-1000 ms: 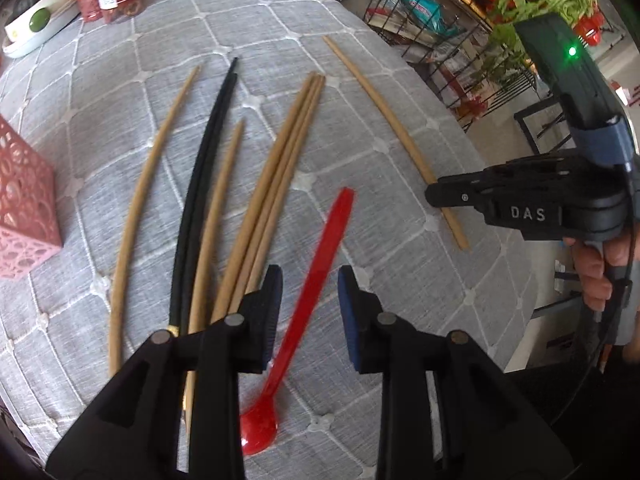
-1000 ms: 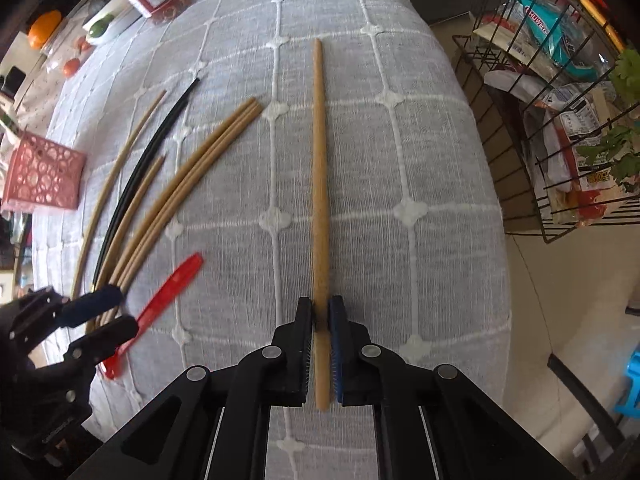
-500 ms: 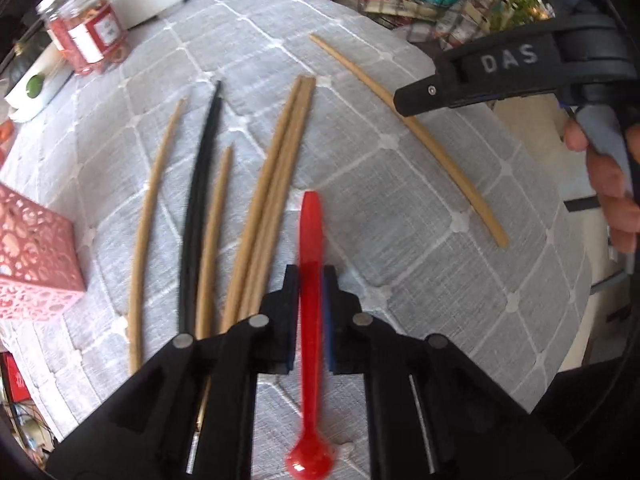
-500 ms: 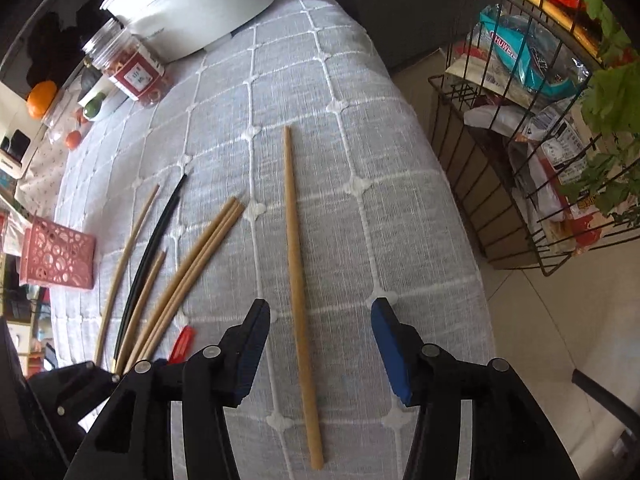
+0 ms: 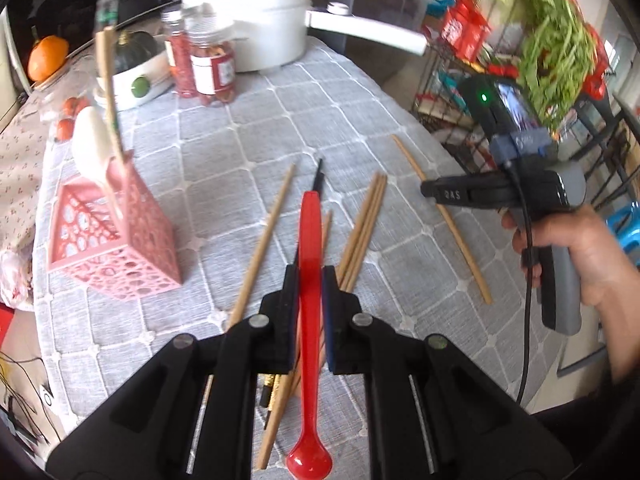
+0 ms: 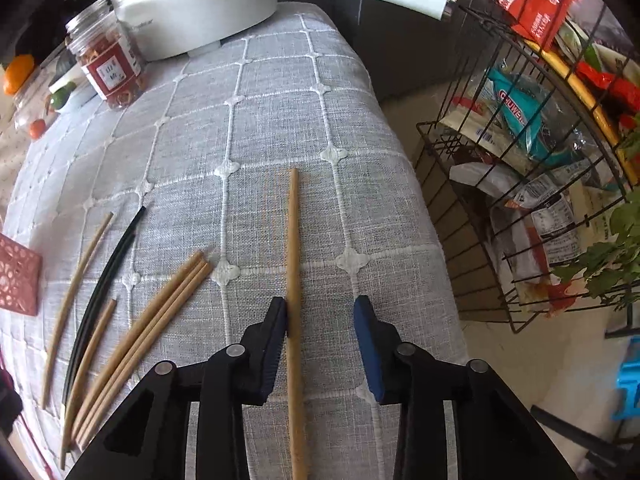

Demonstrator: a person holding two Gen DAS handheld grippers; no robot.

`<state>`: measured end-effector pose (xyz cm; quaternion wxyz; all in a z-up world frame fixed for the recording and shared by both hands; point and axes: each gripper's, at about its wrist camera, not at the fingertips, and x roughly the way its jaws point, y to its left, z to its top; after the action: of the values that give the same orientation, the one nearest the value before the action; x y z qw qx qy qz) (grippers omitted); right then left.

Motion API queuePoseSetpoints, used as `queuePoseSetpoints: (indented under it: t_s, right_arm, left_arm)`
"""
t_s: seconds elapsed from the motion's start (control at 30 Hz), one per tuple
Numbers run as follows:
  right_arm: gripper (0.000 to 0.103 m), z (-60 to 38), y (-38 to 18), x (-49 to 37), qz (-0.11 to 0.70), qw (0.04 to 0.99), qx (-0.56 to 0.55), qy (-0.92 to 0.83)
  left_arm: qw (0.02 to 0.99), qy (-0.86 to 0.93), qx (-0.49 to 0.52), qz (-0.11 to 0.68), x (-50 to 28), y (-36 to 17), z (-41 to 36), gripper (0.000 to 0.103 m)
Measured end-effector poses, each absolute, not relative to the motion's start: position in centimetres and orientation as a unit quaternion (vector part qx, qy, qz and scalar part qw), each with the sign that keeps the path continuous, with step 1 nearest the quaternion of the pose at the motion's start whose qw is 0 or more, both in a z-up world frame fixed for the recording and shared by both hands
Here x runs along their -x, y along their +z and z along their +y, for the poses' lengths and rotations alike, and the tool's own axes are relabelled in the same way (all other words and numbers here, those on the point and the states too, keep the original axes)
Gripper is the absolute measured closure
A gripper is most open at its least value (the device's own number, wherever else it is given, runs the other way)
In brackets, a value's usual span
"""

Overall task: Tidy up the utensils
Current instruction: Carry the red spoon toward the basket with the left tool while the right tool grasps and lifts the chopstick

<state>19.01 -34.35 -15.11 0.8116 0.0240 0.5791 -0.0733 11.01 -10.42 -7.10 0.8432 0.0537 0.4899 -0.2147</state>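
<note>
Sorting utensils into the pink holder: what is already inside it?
A white spoon and one wooden chopstick stick up out of the pink holder. Their lower ends are hidden behind its perforated walls, and anything shorter inside cannot be seen.

Six wooden chopsticks (image 6: 294, 280) lie on the cloth (image 6: 280, 100), plus one black pair (image 6: 108, 272), one red spoon (image 5: 310, 280), one pink basket (image 5: 112, 240) and two jars (image 5: 212, 68).
</note>
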Motion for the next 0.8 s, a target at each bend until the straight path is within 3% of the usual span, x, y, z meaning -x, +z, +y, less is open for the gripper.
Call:
queuePoseSetpoints:
  t_s: [0.03,0.1,0.3,0.8]
  right_arm:
    - [0.093,-34.2,-15.1,-18.8,0.583,0.809,-0.035,-0.059]
    - [0.096,-33.9,-15.0,-18.6,0.588,0.806,-0.034,-0.055]
    - [0.096,-33.8,-12.8,-16.7,0.568,0.819,-0.065,-0.037]
    - [0.096,-28.7,-0.8,-11.1,0.407,0.908,-0.093,0.033]
  left_arm:
    - [0.846,-0.212,-0.049,0.487,-10.8,-7.0,-10.3,0.091]
    - [0.852,-0.207,-0.042,0.480,-10.5,-6.5,-9.8,0.091]
    - [0.875,-0.199,-0.033,0.440,-9.4,-4.5,-8.6,0.091]
    - [0.925,-0.162,0.011,0.343,-7.8,0.6,-4.0,0.091]
